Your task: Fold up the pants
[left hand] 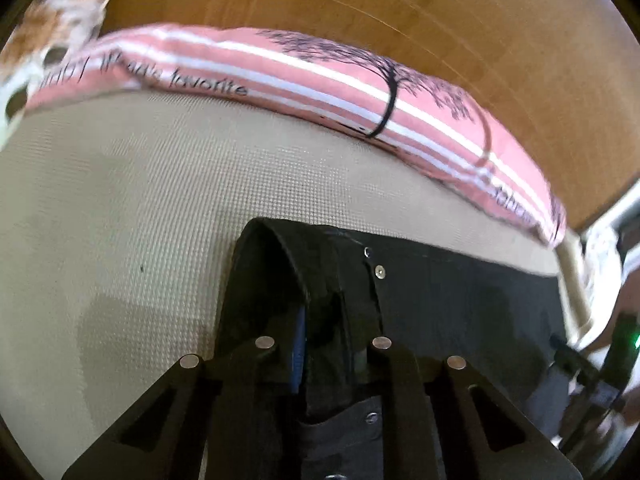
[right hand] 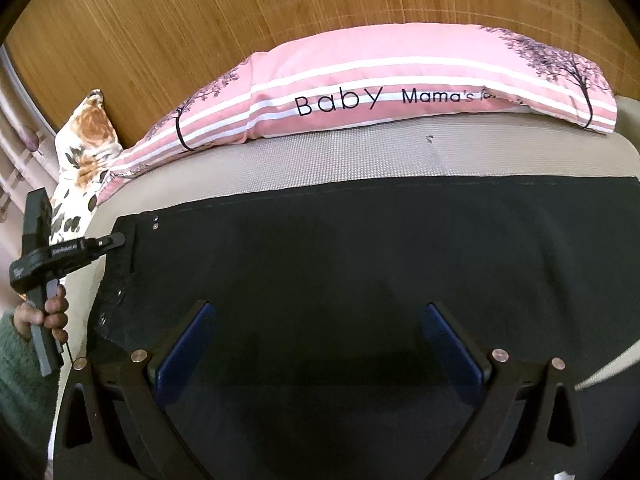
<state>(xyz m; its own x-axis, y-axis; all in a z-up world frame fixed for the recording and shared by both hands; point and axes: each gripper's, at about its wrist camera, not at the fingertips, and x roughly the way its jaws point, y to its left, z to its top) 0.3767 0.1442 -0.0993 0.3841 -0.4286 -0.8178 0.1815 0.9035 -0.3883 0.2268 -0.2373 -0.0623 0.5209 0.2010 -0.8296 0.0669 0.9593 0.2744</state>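
We see black pants (right hand: 320, 248) spread flat across a beige mat (right hand: 360, 156), filling the frame from nine o'clock to three o'clock in the right wrist view; the waistband with its metal snaps lies at nine o'clock. The left gripper (right hand: 118, 238) reaches in from nine o'clock, held by a hand (right hand: 48, 312) in a green sleeve (right hand: 20, 380), and its tips sit at the waistband edge. In the left wrist view the left gripper (left hand: 324, 348) has its jaws drawn together on a raised fold of waistband, black cloth bunched between the fingers, so it is grasping the pants. The right gripper (right hand: 320, 344) hangs over the middle of the pants with jaws spread wide, blue pads (right hand: 188, 344) apart and pinching nothing. A pink striped pillow (right hand: 400, 96) lies at twelve o'clock along the mat's far edge, against a wooden board (right hand: 200, 20); a floral cloth (right hand: 84, 148) sits at ten o'clock. No container shows.
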